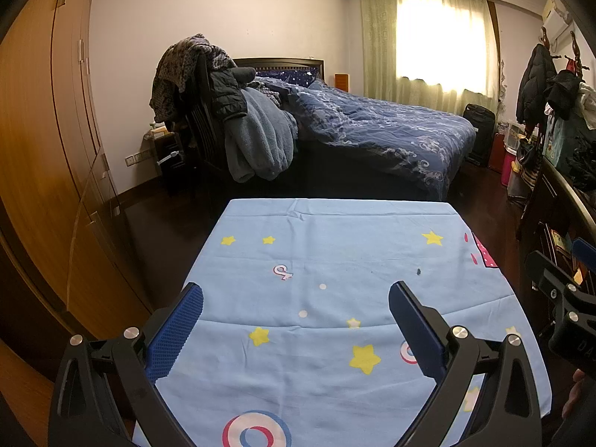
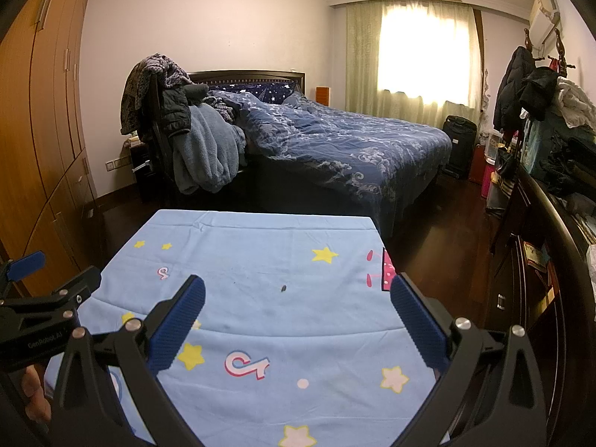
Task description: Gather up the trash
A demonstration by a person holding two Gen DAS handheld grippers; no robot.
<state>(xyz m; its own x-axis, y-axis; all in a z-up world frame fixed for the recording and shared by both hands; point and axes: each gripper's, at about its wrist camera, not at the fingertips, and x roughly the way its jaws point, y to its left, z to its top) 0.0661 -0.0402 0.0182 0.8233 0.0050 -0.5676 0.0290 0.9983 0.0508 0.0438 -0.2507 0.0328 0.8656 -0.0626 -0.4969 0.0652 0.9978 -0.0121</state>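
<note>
**Hunting for trash on a near-bare cloth**

So, going left to right: my left gripper (image 1: 296, 298) hangs over the near left part of the cloth (image 1: 335, 253), its fingers spread wide with nothing between them. My right gripper (image 2: 298, 294) hangs beside it over the near right part, fingers likewise wide apart and empty.

I judge this to be the search step: nothing is held, and I see no bin or bag in either view. The only candidate for trash is a small dark speck (image 1: 419, 271) lying on the cloth ahead, just left of the pink print (image 1: 486, 255) at the right edge. I cannot tell what it is; it could be a crumb or only a stain.

If it is the target, it sits nearer my right gripper, ahead of the gap between the fingers and a little left of centre. The next move, as I judge it, calls for easing forward and down, then pinching low against the cloth without bunching the fabric. So small a thing could slip between the pads.

The left view shows the wardrobe (image 1: 44, 141) up close. The right view shows more of the cabinet (image 2: 540, 231) and a faint second smudge (image 2: 234, 282) that is harder to make out in the left.
</note>
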